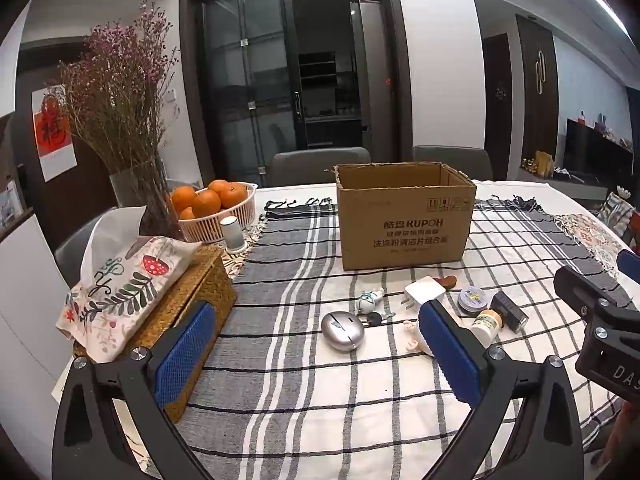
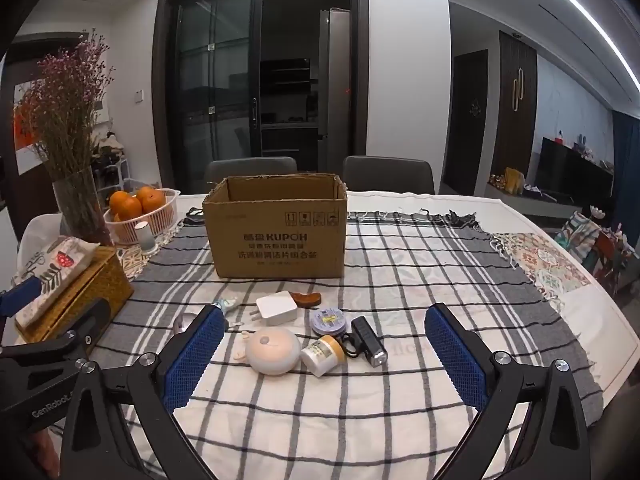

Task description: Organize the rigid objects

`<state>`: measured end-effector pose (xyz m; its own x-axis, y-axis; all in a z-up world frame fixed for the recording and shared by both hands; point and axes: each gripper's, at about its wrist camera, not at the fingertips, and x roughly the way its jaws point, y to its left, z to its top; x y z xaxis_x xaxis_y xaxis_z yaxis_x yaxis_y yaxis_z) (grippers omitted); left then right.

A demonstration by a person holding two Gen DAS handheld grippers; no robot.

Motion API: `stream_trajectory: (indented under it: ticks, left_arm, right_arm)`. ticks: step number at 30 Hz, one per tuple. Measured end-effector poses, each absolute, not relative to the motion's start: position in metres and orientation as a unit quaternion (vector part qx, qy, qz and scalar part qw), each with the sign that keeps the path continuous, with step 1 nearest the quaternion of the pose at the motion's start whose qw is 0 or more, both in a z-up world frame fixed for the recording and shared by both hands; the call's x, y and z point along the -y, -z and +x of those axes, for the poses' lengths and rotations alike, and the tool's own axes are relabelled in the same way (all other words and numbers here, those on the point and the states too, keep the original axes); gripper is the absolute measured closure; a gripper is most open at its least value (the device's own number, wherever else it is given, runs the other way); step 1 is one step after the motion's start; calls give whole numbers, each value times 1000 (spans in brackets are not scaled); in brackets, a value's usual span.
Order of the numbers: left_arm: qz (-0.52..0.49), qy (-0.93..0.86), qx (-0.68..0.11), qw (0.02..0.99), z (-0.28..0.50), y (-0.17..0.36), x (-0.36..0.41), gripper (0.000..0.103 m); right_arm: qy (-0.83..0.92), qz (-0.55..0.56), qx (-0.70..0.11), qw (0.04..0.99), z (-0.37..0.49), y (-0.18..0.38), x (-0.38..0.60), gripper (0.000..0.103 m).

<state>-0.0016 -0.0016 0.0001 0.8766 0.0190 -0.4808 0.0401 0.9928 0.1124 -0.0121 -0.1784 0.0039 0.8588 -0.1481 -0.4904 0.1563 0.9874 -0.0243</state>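
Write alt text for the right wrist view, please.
An open brown cardboard box stands on a checked tablecloth, with a white plug adapter, a round pale case, a small white jar and a black flashlight scattered before it. The open blue-padded right gripper frames them, empty.

The round white gadget (image 1: 421,330) hides behind a blue pad, perhaps half.

Dim cool indoor light, bright ceiling strip (image 2: 580,12) glare upper right, fisheye bending, dark vignetted corners
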Motion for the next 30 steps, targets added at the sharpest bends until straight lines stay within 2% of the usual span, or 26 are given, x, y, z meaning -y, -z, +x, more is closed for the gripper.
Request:
stream_trajectory:
  ticks: [30]
  left_arm:
    - [47, 19, -256, 965, 0, 2, -1, 0]
  right_arm:
    - [71, 15, -260, 963, -10, -4, 179, 2]
